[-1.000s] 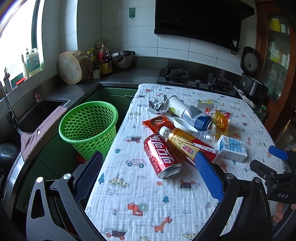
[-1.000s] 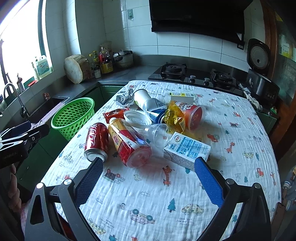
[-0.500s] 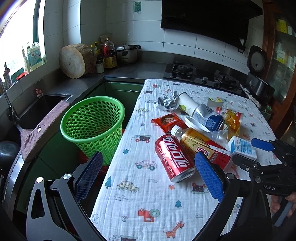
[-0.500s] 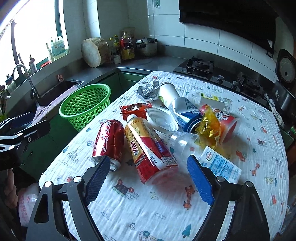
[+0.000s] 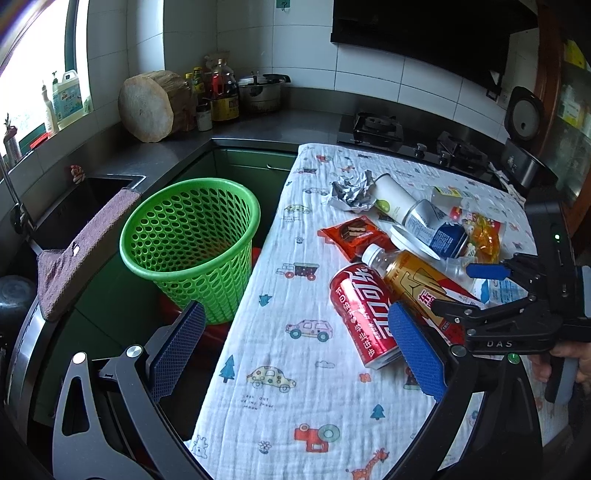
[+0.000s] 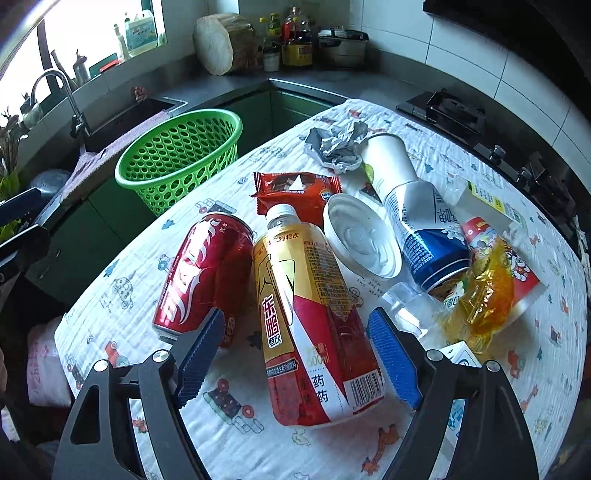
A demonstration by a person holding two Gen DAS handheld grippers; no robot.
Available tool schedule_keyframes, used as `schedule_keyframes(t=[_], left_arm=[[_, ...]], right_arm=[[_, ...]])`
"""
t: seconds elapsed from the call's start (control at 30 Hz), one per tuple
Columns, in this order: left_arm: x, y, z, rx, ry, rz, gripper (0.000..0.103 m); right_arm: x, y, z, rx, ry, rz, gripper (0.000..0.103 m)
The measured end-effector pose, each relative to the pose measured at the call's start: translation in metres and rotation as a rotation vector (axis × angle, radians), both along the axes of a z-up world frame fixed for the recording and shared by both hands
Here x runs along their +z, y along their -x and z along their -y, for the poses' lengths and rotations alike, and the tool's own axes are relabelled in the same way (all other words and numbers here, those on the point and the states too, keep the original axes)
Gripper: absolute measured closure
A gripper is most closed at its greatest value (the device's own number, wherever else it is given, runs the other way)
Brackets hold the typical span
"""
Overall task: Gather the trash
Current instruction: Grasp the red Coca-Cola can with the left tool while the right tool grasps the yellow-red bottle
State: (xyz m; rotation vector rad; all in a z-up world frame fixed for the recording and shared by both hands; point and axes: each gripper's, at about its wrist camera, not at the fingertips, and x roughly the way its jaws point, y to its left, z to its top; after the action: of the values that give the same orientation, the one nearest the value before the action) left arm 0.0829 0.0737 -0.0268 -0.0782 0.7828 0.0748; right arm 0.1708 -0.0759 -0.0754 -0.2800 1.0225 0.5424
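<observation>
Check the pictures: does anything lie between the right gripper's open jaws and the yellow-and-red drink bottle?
Nothing visible does. The right gripper already straddles the bottle, jaws open; the red cola can lies close beside its left side.

From my left wrist camera, my right gripper covers most of the milk carton and the lower half of the gold-and-red bottle. In my right wrist view the carton shows only a corner behind my finger. The stool under the green basket is mostly hidden, and the counter bottles' labels are too small to read.
</observation>
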Motion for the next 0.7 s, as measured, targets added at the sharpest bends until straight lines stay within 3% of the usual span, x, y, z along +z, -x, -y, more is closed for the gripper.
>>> schedule_keyframes(t=[0.3, 0.4, 0.7], left_arm=[[-0.007, -0.011, -0.005, -0.015, 0.019, -0.021, 0.006], [-0.010, -0.017, -0.002, -0.040, 0.030, -0.037, 0.006], [-0.026, -0.044, 0.010, -0.094, 0.100, -0.114, 0.006]], right_arm=[[-0.025, -0.031, -0.011, 0.060, 0.070, -0.090, 0.025], [-0.036, -0.040, -0.015, 0.073, 0.084, -0.130, 0.030], [-0.041, -0.041, -0.003, 0.021, 0.015, -0.182, 0.033]])
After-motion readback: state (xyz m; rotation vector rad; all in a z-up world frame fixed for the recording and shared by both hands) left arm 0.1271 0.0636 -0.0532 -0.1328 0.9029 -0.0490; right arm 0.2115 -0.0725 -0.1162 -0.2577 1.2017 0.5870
